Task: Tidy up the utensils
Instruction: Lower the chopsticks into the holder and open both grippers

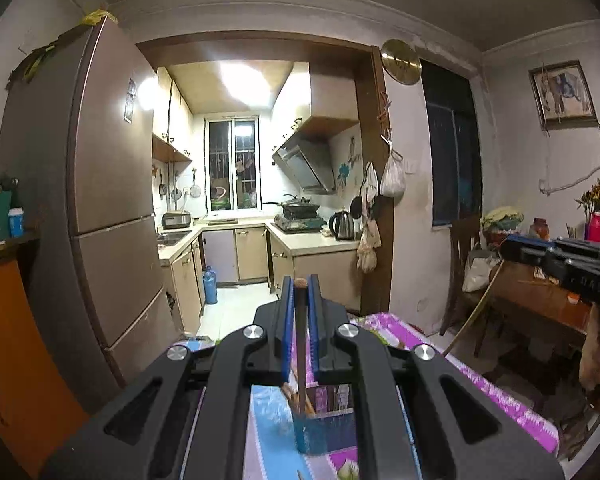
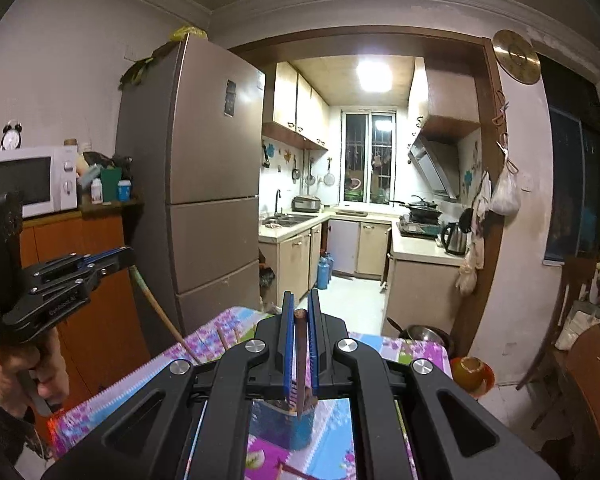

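Note:
My left gripper (image 1: 300, 280) is shut on a brown chopstick (image 1: 301, 344) that runs down between its blue pads. Its lower end hangs over a blue utensil holder (image 1: 314, 432), which stands on the flowered tablecloth (image 1: 480, 380) with several chopsticks (image 1: 292, 394) in it. My right gripper (image 2: 299, 300) is likewise shut on a dark chopstick (image 2: 301, 360) above the same holder (image 2: 286, 426). Each wrist view shows the other gripper raised at its side: the right gripper (image 1: 506, 246) and the left gripper (image 2: 129, 254), each with a long stick slanting down from it.
A tall brown fridge (image 1: 112, 200) stands left of the kitchen doorway. An orange cabinet (image 2: 84, 280) carries a microwave (image 2: 28, 180). On the right are a wooden chair (image 1: 464, 264) and a cluttered wooden table (image 1: 540, 300). An orange bowl (image 2: 472, 370) sits beyond the table's far corner.

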`<control>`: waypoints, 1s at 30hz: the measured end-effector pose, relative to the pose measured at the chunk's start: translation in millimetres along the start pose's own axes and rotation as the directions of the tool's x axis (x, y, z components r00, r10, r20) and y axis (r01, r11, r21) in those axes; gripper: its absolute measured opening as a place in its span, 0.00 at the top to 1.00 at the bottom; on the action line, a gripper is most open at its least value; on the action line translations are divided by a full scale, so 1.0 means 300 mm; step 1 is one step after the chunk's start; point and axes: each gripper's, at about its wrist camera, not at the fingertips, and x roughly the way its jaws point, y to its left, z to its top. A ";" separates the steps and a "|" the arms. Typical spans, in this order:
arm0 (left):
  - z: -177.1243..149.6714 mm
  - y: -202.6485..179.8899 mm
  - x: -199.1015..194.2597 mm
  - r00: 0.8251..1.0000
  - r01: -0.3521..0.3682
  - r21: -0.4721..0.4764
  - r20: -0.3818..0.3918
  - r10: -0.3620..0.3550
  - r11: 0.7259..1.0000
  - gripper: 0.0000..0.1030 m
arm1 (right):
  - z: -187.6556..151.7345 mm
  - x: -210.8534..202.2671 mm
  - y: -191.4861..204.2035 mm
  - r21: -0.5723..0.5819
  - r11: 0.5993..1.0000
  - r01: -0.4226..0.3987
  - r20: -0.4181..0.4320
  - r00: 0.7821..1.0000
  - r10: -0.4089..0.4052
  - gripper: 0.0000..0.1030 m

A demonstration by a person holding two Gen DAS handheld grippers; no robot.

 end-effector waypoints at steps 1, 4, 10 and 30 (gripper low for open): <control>0.018 -0.001 0.014 1.000 0.007 -0.006 -0.001 -0.007 1.000 0.95 | 0.017 0.008 0.003 -0.001 1.000 -0.002 0.002 1.000 0.002 0.93; 0.050 -0.013 0.060 1.000 0.005 -0.008 -0.008 -0.005 1.000 0.95 | 0.066 0.054 0.018 -0.001 1.000 -0.012 -0.001 1.000 0.012 0.93; 0.022 -0.033 0.161 0.999 0.006 -0.009 -0.035 -0.006 1.000 0.95 | 0.091 0.181 0.045 0.004 1.000 -0.023 -0.026 0.999 0.023 0.93; -0.170 -0.062 0.438 0.983 0.023 -0.015 -0.180 -0.025 1.000 0.95 | -0.090 0.481 0.024 0.023 1.000 0.004 -0.180 0.984 0.000 0.93</control>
